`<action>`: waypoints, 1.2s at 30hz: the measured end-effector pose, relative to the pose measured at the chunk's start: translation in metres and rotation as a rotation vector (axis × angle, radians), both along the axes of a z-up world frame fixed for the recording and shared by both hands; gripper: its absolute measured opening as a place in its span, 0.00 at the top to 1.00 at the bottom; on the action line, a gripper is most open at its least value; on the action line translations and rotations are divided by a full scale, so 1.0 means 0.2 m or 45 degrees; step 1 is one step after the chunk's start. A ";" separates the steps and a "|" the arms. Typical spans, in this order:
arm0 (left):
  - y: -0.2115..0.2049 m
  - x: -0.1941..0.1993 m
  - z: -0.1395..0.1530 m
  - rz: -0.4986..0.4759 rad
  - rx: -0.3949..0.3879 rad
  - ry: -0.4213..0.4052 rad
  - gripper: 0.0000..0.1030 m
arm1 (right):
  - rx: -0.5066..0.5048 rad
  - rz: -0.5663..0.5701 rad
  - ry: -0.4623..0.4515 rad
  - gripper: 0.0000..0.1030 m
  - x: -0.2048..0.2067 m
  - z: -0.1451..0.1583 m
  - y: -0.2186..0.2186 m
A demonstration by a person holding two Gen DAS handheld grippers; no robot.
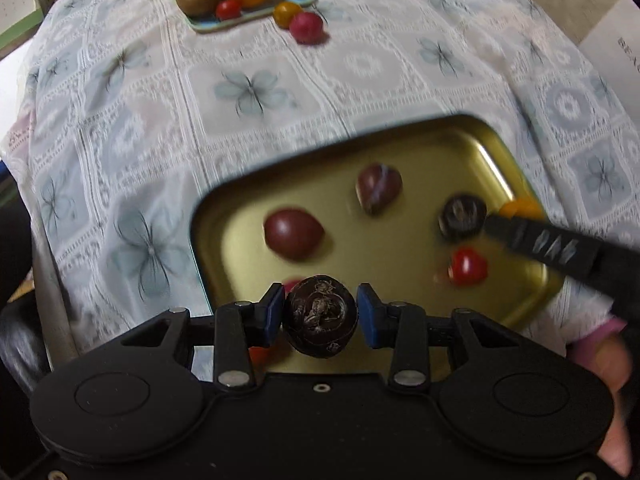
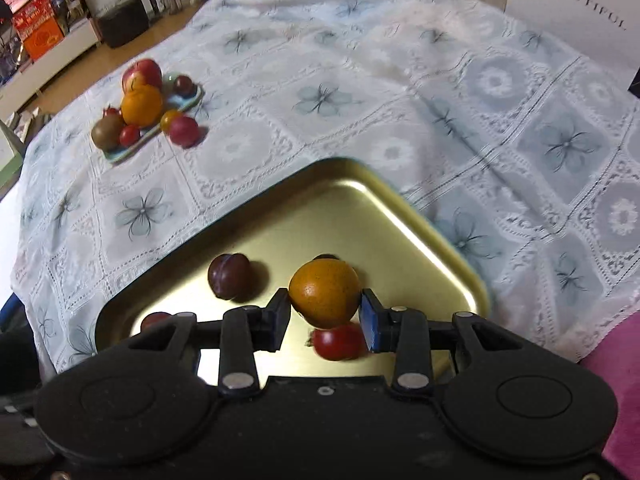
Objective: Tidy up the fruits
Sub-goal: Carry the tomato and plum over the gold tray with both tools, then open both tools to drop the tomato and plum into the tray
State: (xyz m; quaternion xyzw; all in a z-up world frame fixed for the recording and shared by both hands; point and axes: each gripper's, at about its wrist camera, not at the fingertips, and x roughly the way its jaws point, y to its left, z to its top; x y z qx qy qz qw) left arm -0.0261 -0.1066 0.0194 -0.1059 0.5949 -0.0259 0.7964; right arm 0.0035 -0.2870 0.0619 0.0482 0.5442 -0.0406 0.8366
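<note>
over the gold tray [image 1: 224,216] we hold a dark wrinkled fruit [image 1: 321,317] in the left gripper [image 1: 321,312] jaws and an orange fruit [image 2: 325,293] in the right gripper [image 2: 325,312]; several fruits lie inside, more wait at the far green plate [image 1: 208,26].

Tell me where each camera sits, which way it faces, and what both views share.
Left wrist: on the left gripper, facing forward over the gold tray; its jaws hold a dark wrinkled fruit; a hand shows at right.
Right wrist: on the right gripper, above the same tray, jaws around an orange fruit.
Shared: the tray, the far green plate of fruit, the tablecloth.
</note>
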 end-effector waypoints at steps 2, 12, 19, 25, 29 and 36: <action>-0.02 -0.03 -0.01 -0.012 0.002 0.007 0.54 | -0.016 -0.008 -0.034 0.63 -0.03 0.03 -0.03; -0.12 -0.10 -0.01 -0.069 0.056 -0.010 0.54 | -0.040 -0.027 -0.018 0.63 -0.04 0.00 -0.05; -0.13 -0.10 0.00 -0.084 0.052 -0.013 0.56 | -0.034 -0.016 -0.028 0.62 -0.04 0.01 -0.04; -0.12 -0.09 -0.01 -0.074 0.055 0.002 0.56 | -0.034 -0.010 -0.053 0.62 -0.05 0.04 -0.03; -0.12 -0.09 0.00 -0.077 0.057 0.010 0.56 | -0.019 -0.001 -0.050 0.62 -0.05 0.04 -0.03; -0.11 -0.08 0.00 -0.062 0.060 0.021 0.56 | 0.000 0.022 -0.055 0.62 -0.05 0.05 -0.01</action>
